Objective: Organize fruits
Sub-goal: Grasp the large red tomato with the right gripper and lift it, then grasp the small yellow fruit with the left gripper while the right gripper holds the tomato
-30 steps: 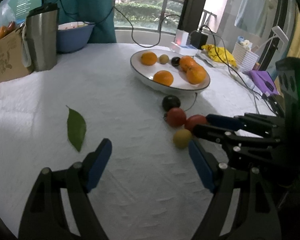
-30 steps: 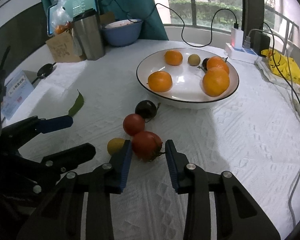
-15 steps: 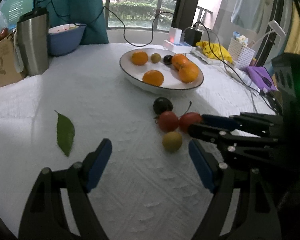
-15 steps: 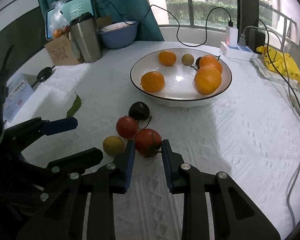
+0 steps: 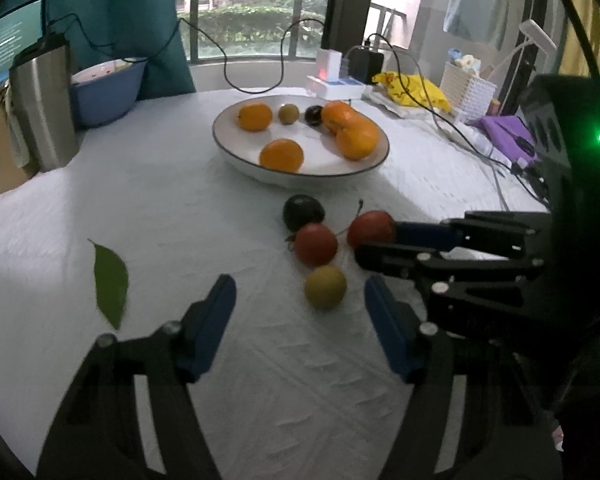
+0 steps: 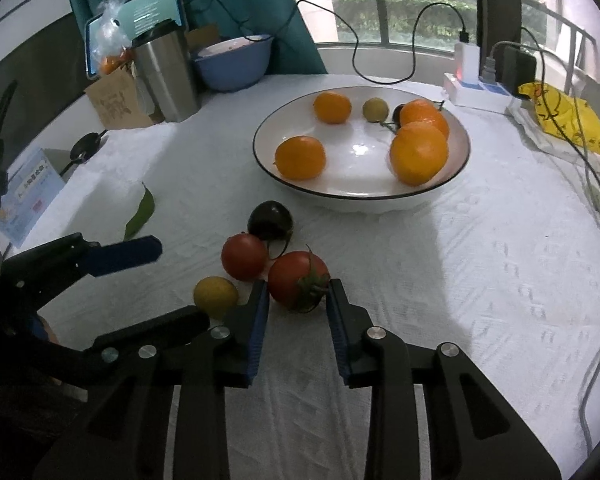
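Tomato (image 6: 298, 285) near the white bowl (image 6: 458, 162) sits pinched, apparently, between the right gripper (image 6: 296, 306) fingers for lifting; left gripper (image 5: 300, 306) waits spread wide.

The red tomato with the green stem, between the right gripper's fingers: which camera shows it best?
The right wrist view. There the red tomato sits close and whole between the right gripper pads, its stem facing the camera. In the left wrist view it is smaller, and the right gripper's fingers cover part of it.

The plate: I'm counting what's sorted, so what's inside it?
In the plate: four oranges, a yellow-green fruit, and a dark fruit mostly hidden behind an orange.
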A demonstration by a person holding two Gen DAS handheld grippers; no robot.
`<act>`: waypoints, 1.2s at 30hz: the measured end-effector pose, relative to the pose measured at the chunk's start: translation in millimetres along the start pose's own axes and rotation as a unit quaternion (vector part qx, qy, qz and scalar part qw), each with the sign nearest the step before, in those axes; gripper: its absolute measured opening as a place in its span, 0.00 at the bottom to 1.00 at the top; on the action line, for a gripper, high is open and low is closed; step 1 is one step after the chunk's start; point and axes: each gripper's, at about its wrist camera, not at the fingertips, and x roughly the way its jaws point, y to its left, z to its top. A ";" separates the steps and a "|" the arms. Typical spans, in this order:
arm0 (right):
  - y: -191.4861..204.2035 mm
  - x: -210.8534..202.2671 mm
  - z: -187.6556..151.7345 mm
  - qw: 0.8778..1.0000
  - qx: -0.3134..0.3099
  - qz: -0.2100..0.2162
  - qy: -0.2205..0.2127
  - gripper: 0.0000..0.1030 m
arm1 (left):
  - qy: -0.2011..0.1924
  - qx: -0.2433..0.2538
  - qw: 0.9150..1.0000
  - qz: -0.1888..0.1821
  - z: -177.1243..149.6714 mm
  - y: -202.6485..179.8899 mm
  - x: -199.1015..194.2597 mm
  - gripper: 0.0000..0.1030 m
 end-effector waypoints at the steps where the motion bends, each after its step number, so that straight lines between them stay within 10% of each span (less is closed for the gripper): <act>1: -1.4 -1.7 -0.4 1.000 0.002 -0.001 -0.001 0.30 | 0.001 0.001 1.000 0.000 0.4 -1.3 0.9 0.65; 36: -40.5 -41.6 -15.0 0.998 0.038 -0.041 -0.026 0.30 | 0.035 0.016 0.999 0.018 6.2 -20.8 23.3 0.25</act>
